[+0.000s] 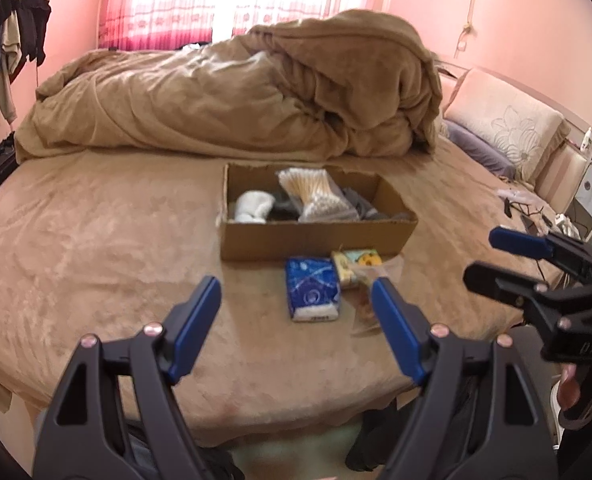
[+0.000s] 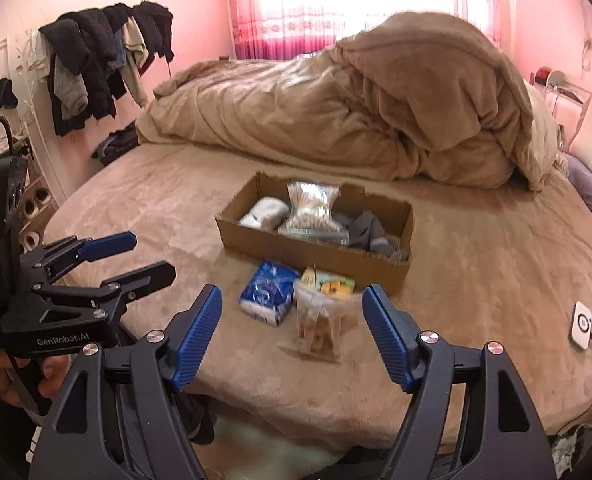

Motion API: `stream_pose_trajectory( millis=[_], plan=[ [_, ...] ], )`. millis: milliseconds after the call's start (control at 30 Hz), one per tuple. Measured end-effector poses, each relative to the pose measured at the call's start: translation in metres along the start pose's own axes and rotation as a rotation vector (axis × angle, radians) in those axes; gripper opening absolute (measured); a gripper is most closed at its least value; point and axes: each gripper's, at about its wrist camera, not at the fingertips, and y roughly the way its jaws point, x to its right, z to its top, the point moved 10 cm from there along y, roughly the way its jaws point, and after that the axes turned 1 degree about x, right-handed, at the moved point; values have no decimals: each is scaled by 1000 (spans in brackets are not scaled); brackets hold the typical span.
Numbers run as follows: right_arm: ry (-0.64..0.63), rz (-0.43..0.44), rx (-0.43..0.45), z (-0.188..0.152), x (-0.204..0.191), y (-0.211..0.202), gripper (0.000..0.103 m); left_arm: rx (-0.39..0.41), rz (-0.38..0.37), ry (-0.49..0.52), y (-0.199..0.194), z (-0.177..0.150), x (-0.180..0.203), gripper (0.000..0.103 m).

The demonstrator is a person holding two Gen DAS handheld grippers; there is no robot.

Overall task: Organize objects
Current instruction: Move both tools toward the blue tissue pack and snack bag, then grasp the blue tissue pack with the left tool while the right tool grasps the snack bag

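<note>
Cardboard box sits mid-frame on the bed, already holding socks and cotton swabs, so it's the drop spot. Blue tissue pack and clear snack bag lie just below it, probably next. Left gripper and right gripper hover spread and empty, lined up with them.

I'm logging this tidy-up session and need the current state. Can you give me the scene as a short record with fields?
surface: bed with brown cover
container: cardboard box, open top
in box: cotton swab bag, white sock, grey socks
outside box, in front: blue tissue pack, clear snack bag, small colourful packet
left gripper: open, empty
right gripper: open, empty, above the snack bag
</note>
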Motion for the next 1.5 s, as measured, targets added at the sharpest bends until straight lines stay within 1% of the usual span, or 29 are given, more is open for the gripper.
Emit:
stream_pose_trajectory(
  millis=[167,467,667,867,1133,1200,1267,1333,1433,1500],
  plan=[
    [7,-3,-47,-17,5,22,76,-29,7,14,23,-9,1,79],
    [17,-2,-103,-30,14,57,76,-103,18,-2,64,-33,-9,79],
    [23,-8,-150,-38,20,83,76,-125,8,-4,86,-38,-9,79],
    [45,5,-198,-51,26,110,76,-158,-1,-2,115,-40,-8,79],
    [75,19,-229,-62,39,134,76,-205,-20,-4,141,-49,-3,79],
    [85,18,-237,-65,44,137,73,-204,-28,-6,144,-49,0,79],
    [96,37,-235,-66,46,138,63,-202,-33,2,145,-47,4,79],
    [99,71,-229,-66,43,137,49,-201,-32,12,146,-45,9,79],
    [88,77,-221,-66,44,134,46,-211,-37,29,152,-44,17,79],
    [105,88,-218,-67,48,132,45,-221,-31,51,157,-45,21,79]
  ],
)
